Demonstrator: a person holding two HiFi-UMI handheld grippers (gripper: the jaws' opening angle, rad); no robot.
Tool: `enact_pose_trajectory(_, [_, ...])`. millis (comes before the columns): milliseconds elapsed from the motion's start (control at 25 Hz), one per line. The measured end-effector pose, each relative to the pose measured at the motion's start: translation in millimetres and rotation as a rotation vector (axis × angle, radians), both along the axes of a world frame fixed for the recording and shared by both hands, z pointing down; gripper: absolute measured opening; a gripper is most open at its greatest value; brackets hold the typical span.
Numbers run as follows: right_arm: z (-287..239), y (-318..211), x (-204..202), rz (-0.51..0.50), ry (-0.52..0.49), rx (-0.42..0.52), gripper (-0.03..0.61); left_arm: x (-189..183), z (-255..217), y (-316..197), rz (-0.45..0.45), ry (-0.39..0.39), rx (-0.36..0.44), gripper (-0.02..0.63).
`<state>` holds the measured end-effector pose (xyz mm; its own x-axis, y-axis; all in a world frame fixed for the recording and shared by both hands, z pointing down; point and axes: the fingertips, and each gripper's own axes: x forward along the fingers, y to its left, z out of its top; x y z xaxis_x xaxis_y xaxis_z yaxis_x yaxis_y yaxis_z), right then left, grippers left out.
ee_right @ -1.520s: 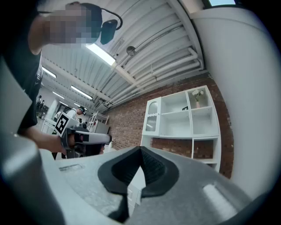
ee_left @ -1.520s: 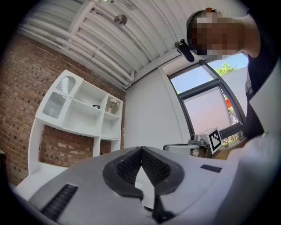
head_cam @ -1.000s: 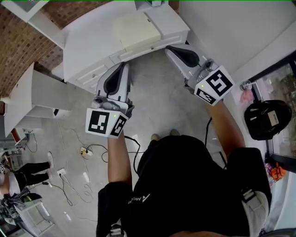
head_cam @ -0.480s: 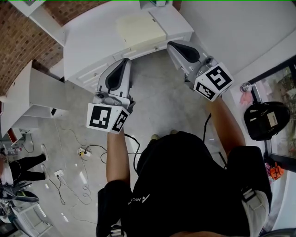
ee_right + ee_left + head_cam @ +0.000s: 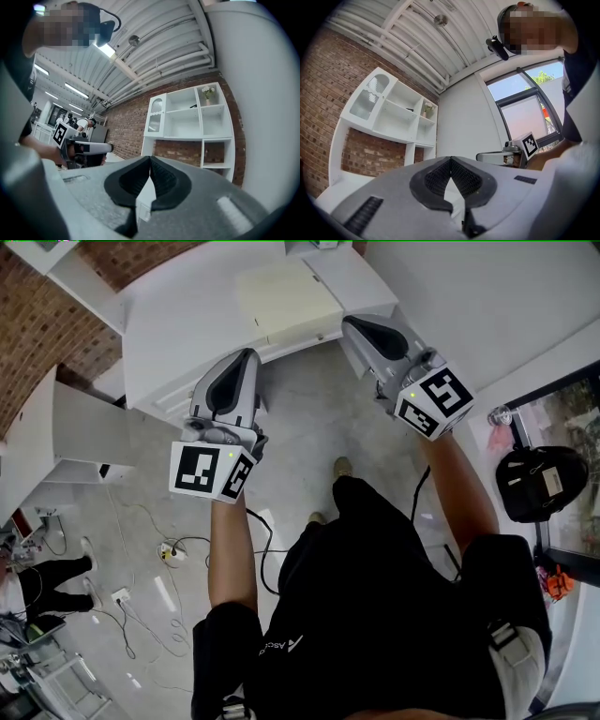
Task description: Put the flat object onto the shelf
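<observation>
Left gripper (image 5: 242, 360) and right gripper (image 5: 354, 326), both closed on nothing, point toward the cream flat pad (image 5: 284, 298) lying on the white counter (image 5: 178, 324); the shirt (image 5: 375, 615) print starts "ASC".

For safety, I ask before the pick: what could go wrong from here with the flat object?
Both the left claw and right claw are shut and empty; unless opened, they may push the flat pale object along the white counter. It lies flat, so a grip at its edge may slip. Cables on the floor by the person's feet could trip them.
</observation>
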<state>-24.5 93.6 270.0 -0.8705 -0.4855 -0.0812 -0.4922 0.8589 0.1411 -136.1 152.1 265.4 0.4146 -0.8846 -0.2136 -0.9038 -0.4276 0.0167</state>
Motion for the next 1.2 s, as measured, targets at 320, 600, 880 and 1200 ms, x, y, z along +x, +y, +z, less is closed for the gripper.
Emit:
enact_pose_trajectory(320, [31.2,-80.8,-12.9,-0.005,-0.026,-0.055,0.013,-14.5,25.5,-74.4,-0.047,-0.002,-0.04,-0.002])
enact_pose_trajectory(600, [73.7,-152.2,-18.2,0.009,-0.039,-0.156,0.091,-23.0,44.5,-147.0,-0.103,0.022,-0.066,-0.002])
enact_pose_trajectory(880, [106.3,-216.9,-11.1,0.064,-0.094,-0.285,0.152,-21.6,62.4,-207.1,-0.138,0.022,-0.102,-0.002])
enact_pose_trajectory(1200, [151.2,-268.0,-1.4,0.205,-0.164,-0.473,0.252,-29.8,72.8,-236.1,-0.137,0.016,-0.136,-0.002])
